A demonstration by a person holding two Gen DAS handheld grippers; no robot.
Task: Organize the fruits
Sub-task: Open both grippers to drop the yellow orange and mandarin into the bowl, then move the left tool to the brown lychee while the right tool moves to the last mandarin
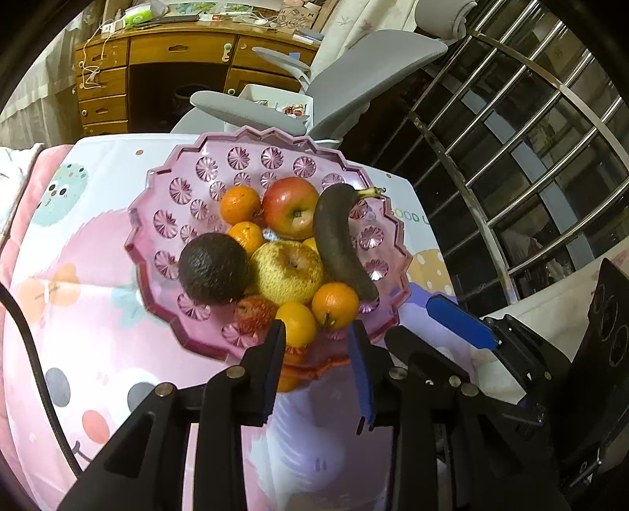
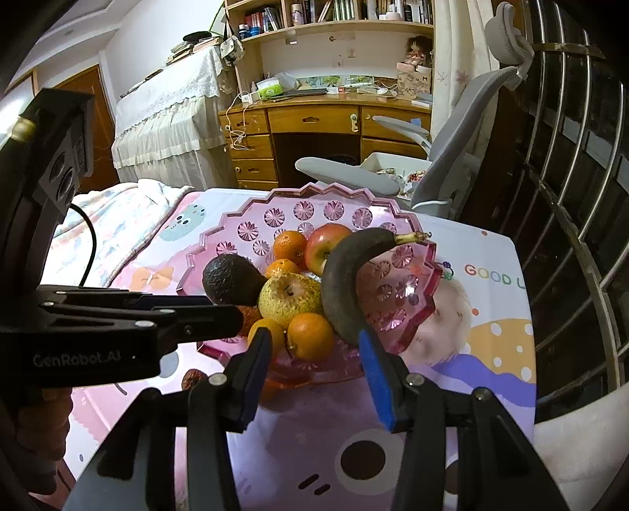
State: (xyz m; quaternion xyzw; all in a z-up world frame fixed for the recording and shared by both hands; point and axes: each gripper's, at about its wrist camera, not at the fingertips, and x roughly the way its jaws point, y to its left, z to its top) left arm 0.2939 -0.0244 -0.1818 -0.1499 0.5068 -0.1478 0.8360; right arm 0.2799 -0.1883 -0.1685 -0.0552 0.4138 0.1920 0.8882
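Two grippers angled down at pink fruit bowl point(image 1: 157, 220): left gripper point(image 1: 316, 328) and right gripper point(image 2: 314, 338) spread, pinching nothing, hovering over near rim.

Fruit in bowl point(image 1: 157, 236) on table point(image 1: 98, 353): avocado point(image 1: 214, 269) left, banana point(image 1: 340, 243) right, apple point(image 1: 291, 208) behind.

Behind the cartoon-printed table cover point(image 2: 452, 373), a wooden desk with drawers point(image 2: 314, 118), a grey office chair point(image 2: 464, 129), a bookshelf point(image 2: 334, 15), a lace-draped cabinet point(image 2: 169, 118), and metal window bars point(image 1: 511, 137) at right.
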